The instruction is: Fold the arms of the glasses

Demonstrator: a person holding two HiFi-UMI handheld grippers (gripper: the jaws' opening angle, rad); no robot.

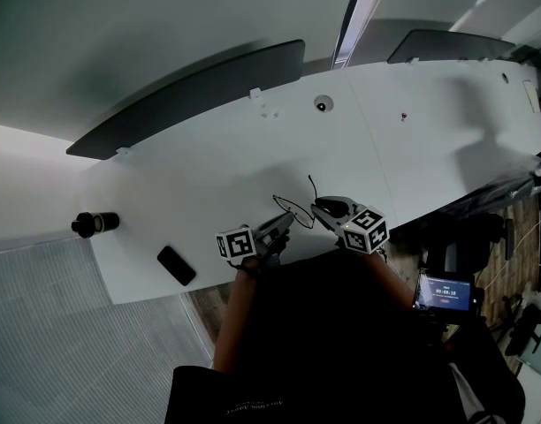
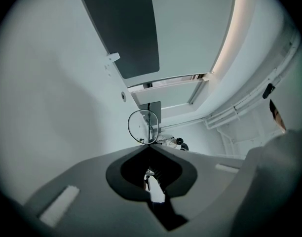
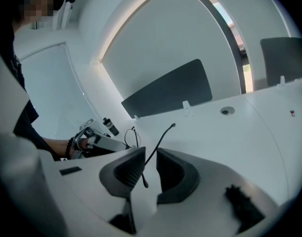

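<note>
The thin black wire glasses (image 1: 293, 210) are held just above the white table (image 1: 209, 166) near its front edge. My left gripper (image 1: 286, 223) is shut on the frame beside one round lens (image 2: 142, 126), which stands up beyond the jaw tips (image 2: 150, 144). My right gripper (image 1: 316, 208) comes in from the right. In the right gripper view one glasses arm (image 3: 161, 141) runs slanting through the gap of that gripper (image 3: 151, 153), close against the left jaw. The jaws stand apart and do not pinch it. The arm's curved end (image 1: 311, 184) sticks out towards the far side.
A black bottle (image 1: 95, 223) lies at the table's left end and a black phone (image 1: 176, 265) near the front left corner. A round grommet (image 1: 322, 104) sits mid-table. Dark divider panels (image 1: 191, 95) line the far edge. A small screen (image 1: 445, 291) glows off the table at the right.
</note>
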